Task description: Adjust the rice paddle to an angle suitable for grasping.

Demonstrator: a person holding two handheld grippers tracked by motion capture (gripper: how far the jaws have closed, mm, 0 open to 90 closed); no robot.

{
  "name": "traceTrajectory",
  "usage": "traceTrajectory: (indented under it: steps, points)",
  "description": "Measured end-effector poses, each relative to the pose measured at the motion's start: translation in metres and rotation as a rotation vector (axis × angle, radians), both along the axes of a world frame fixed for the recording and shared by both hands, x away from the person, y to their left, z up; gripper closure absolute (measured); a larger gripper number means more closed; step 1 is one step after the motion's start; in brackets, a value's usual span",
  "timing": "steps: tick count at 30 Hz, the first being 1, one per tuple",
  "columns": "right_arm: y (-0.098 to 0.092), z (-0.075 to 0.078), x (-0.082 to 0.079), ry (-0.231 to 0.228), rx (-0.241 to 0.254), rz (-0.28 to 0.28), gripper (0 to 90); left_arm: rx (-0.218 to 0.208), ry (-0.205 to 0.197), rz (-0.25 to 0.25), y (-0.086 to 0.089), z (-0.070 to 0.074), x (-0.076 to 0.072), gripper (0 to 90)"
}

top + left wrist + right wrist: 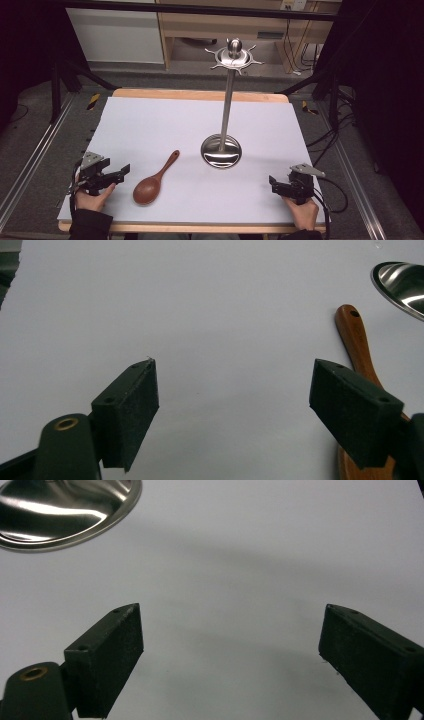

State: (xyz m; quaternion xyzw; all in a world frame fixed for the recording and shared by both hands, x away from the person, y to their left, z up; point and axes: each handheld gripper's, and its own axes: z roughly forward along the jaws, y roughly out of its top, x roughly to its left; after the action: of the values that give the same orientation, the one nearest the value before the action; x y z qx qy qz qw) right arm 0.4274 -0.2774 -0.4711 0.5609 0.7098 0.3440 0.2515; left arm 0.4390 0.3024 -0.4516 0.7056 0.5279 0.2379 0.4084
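Observation:
A brown wooden spoon [153,181] lies on the white table sheet [165,125], bowl toward me and handle pointing away to the right. Its handle [357,342] runs behind the right jaw in the left gripper view. A steel utensil stand [226,107] rises from a round base [221,151], with hooks at the top. My left gripper [122,172] rests open near the front left, just left of the spoon, with nothing between its jaws [232,405]. My right gripper [273,183] rests open at the front right, over bare sheet [230,650]. The stand's base [60,510] lies ahead of it to the left.
The wooden table edge [200,94] borders the sheet at the back. Cables [335,187] trail off to the right. Shelving and a dark frame stand beyond the table. Bare sheet stretches between the spoon and the back edge.

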Motion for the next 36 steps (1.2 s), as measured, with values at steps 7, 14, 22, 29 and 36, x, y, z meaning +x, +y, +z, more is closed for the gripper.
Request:
traceTrajectory:
  steps: [7,14,22,29,36]
  points:
    - [0.000,0.000,-0.001,0.012,0.000,0.000,11.0,0.000,0.012,-0.025,-0.006,0.006,-0.003,22.7]
    - [0.001,-0.001,-0.001,0.013,-0.012,0.004,11.0,-0.006,0.024,-0.051,-0.011,0.011,-0.004,24.9]
    - [0.000,0.000,-0.003,0.017,-0.030,0.005,10.9,0.009,0.031,-0.091,-0.023,0.019,-0.006,25.8]
    - [0.000,0.001,-0.003,0.020,-0.023,-0.005,10.9,0.021,0.026,-0.117,-0.032,0.024,-0.008,25.8]
    - [0.000,0.000,-0.002,0.019,-0.036,0.005,10.9,0.043,0.037,-0.134,-0.040,0.024,-0.008,28.1]
